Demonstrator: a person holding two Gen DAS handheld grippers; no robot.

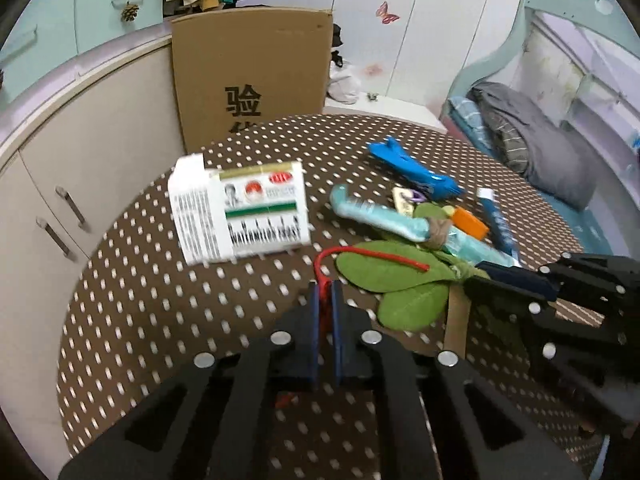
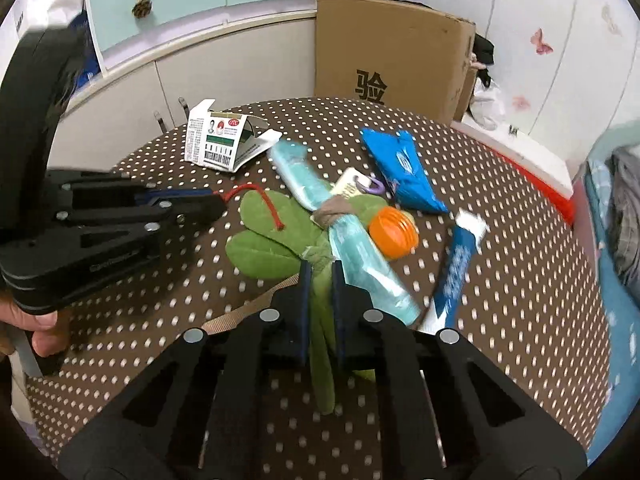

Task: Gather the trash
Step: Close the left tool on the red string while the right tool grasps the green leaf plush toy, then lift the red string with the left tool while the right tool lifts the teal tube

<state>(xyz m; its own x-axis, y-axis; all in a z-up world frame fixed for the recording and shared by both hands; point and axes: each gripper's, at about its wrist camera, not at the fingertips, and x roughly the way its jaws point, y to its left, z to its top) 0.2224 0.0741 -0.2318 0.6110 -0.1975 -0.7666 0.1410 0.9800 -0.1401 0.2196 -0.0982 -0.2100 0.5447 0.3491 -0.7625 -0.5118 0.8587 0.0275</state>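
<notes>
My left gripper (image 1: 325, 294) is shut on a red cord (image 1: 376, 255) that lies across a green fabric leaf toy (image 1: 384, 276). In the right wrist view my right gripper (image 2: 322, 276) is shut on the green toy's stem (image 2: 322, 344), and the left gripper (image 2: 220, 202) pinches the red cord (image 2: 270, 206) at the left. Beside the toy lie a teal tube wrapper (image 2: 352, 248), an orange cap (image 2: 394, 232), a blue packet (image 2: 400, 172), a blue-white wrapper (image 2: 456, 264) and an opened white medicine box (image 1: 240, 212). The right gripper (image 1: 476, 278) enters from the right in the left wrist view.
The litter lies on a round table with a brown dotted cloth (image 1: 160, 300). A tall cardboard box (image 1: 252, 72) stands behind it, cabinets (image 1: 80, 140) to the left, a bed (image 1: 540, 140) to the right. A hand (image 2: 40, 332) holds the left gripper. A tan strap (image 2: 240, 312) trails under the toy.
</notes>
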